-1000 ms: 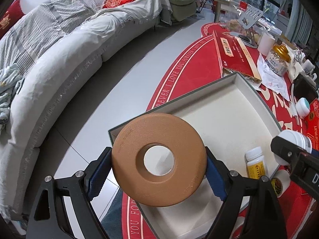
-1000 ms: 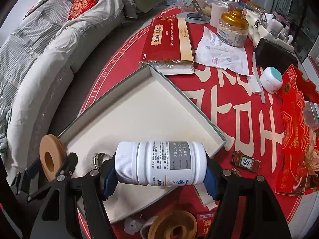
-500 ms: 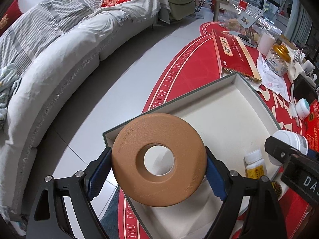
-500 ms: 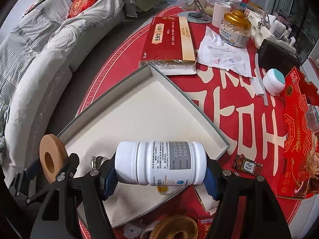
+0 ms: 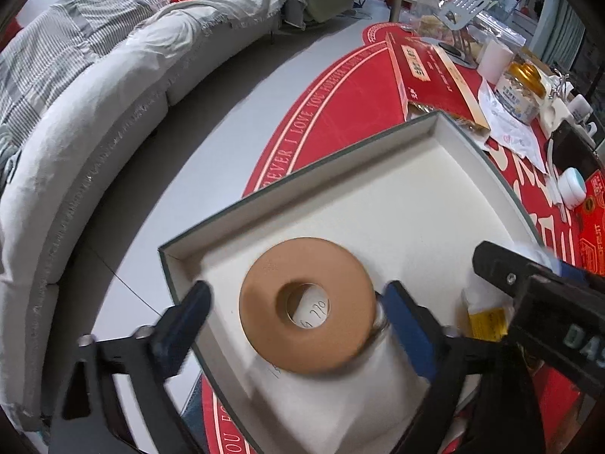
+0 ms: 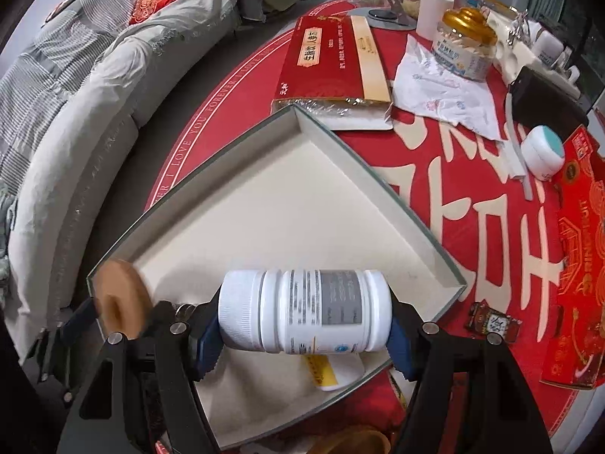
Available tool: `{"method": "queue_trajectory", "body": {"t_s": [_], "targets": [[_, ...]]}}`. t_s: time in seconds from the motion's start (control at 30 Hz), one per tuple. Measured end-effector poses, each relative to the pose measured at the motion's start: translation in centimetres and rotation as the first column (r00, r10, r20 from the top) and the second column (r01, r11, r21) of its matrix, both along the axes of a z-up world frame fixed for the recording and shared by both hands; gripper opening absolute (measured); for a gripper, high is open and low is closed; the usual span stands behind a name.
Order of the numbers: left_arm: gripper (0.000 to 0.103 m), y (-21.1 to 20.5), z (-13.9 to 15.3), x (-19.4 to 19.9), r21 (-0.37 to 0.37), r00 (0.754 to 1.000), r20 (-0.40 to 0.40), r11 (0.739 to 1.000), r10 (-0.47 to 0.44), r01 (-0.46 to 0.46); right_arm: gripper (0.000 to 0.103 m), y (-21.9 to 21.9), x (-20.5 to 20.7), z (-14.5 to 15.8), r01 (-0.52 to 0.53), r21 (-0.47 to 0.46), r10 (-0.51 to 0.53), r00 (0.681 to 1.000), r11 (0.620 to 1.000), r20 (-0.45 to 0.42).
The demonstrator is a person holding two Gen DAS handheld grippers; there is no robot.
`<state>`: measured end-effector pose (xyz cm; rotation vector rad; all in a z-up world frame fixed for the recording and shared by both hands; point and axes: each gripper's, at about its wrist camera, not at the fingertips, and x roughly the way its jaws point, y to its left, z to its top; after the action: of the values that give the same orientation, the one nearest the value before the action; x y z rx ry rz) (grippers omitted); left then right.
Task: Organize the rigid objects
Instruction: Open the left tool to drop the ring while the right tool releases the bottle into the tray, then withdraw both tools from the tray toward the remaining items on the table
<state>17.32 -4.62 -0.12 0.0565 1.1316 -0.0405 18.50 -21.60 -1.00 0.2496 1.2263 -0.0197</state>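
A tan ring-shaped disc (image 5: 308, 304) lies in the near corner of the shallow white tray (image 5: 378, 159). My left gripper (image 5: 298, 312) is open, its blue pads (image 5: 408, 329) spread apart on either side of the disc. The disc also shows in the right wrist view (image 6: 119, 299). My right gripper (image 6: 304, 316) is shut on a white pill bottle (image 6: 304, 310), held sideways over the tray's near part (image 6: 264, 132). A small yellow-labelled bottle (image 6: 325, 372) lies in the tray under it, and shows in the left wrist view (image 5: 486, 317).
On the red round table stand a long red box (image 6: 329, 60), a gold-lidded jar (image 6: 467, 47), a white paper sheet (image 6: 446, 102), a small white-teal jar (image 6: 542, 153) and an orange-red carton (image 6: 582, 265). A grey sofa (image 5: 94, 87) curves along the left.
My left gripper has opened and let go of the tan disc, which now lies in the tray. Both grippers have moved forward over the tray. The right gripper still holds the white bottle.
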Motion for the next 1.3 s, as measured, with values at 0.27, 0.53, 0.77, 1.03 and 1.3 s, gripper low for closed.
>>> {"method": "queue_trajectory", "body": {"t_s": [0.27,0.53,0.77,1.03,1.3], "targets": [[0.103,0.7,2.1,-0.9,-0.079,1.0,0.024,0.997,-0.006,0.008,0.102,-1.3,-1.3,1.9,0.014,0.022,-0.014,0.999,1.0,0.035],[0.103,1.1,4.4,-3.6,-0.07,0.998,0.036,0.996,-0.047,0.049,0.102,-5.6,-5.8,2.6,0.14,0.113,-0.14,0.99,0.984,-0.011],[0.103,1.9,3.5,-8.5,-0.071,0.998,-0.009,0.996,-0.06,0.059,0.102,-8.9,-12.2,-0.3,0.271,0.177,-0.248,0.959,0.946,-0.14],[0.103,2.0,0.9,-12.8,-0.051,0.992,-0.069,0.993,-0.107,0.103,0.102,-9.8,-16.6,-3.7,0.379,0.216,-0.322,0.911,0.9,-0.26],[0.103,2.9,-0.3,-14.9,-0.017,0.988,-0.091,0.992,-0.124,0.123,0.102,-4.5,-14.5,-1.1,0.153,0.121,-0.139,0.984,0.981,-0.114]]}}
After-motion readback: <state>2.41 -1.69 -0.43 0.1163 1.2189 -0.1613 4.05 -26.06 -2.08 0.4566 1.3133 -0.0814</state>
